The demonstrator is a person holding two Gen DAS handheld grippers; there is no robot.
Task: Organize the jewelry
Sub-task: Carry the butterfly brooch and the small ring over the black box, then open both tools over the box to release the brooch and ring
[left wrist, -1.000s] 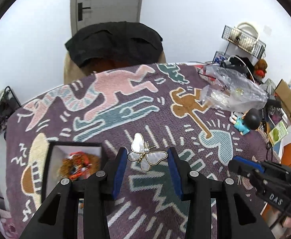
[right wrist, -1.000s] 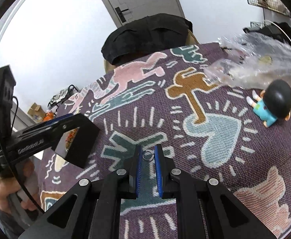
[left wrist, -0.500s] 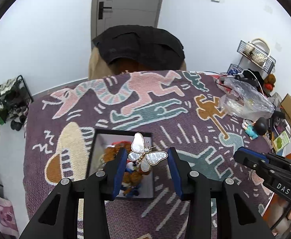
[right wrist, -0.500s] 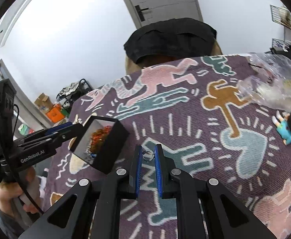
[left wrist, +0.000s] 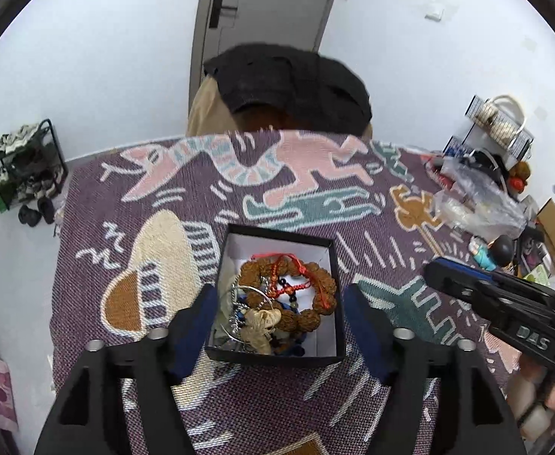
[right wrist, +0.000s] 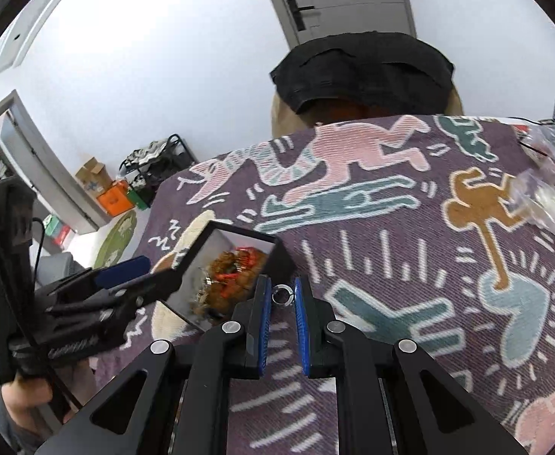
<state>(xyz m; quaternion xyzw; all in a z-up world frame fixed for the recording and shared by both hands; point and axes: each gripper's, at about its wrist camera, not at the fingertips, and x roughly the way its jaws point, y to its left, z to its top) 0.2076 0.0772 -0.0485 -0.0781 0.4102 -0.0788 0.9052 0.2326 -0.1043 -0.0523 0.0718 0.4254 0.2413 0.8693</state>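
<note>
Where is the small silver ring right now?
In the right wrist view, the small silver ring is pinched between the right tool's blue pads, just right of the black jewelry box.

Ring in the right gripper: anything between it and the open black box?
Nothing visible. The ring is pinched in the right gripper, and the box sits open just beyond it to the left. The left gripper, jaws opening and empty, hovers over the box and crowds it.

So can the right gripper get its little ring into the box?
Probably yes. The right gripper holds the ring just beside the open box; only the left gripper, at the far side, is close.
</note>
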